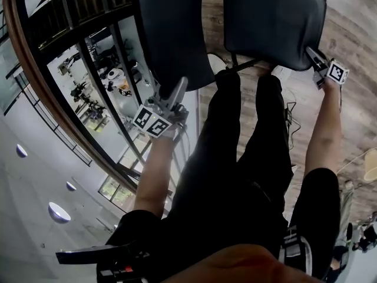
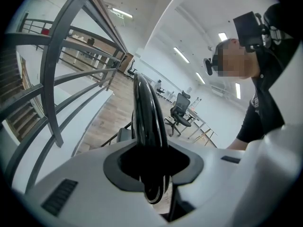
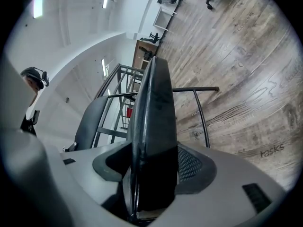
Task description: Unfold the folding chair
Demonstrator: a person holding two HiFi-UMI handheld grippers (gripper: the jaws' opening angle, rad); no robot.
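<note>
Chair [image 1: 271,16]: stands on the wood floor [image 1: 347,34] just ahead of the person's legs, beside the railing [image 1: 35,58]. Its two dark panels are spread apart.
Handling (judged): stiff and rigid, and probably weighty enough to want both hands. The panel rims are smooth and glossy, so a light pinch may slip. The frame's folding joints could nip.
Where to hold: the panel rims, one gripper each, well away from the frame joints.
Left gripper [image 1: 177,90]: jaws about half apart and clamped on the rim of the left panel [image 1: 174,34]. The black edge runs straight between the jaws [image 2: 151,160].
Right gripper [image 1: 315,61]: jaws wide, with the rim of the right panel [image 1: 277,31] between them [image 3: 154,174]. One pad lies against the panel and a dark gap shows on the other side, so the hold looks loose, not clamped.
</note>
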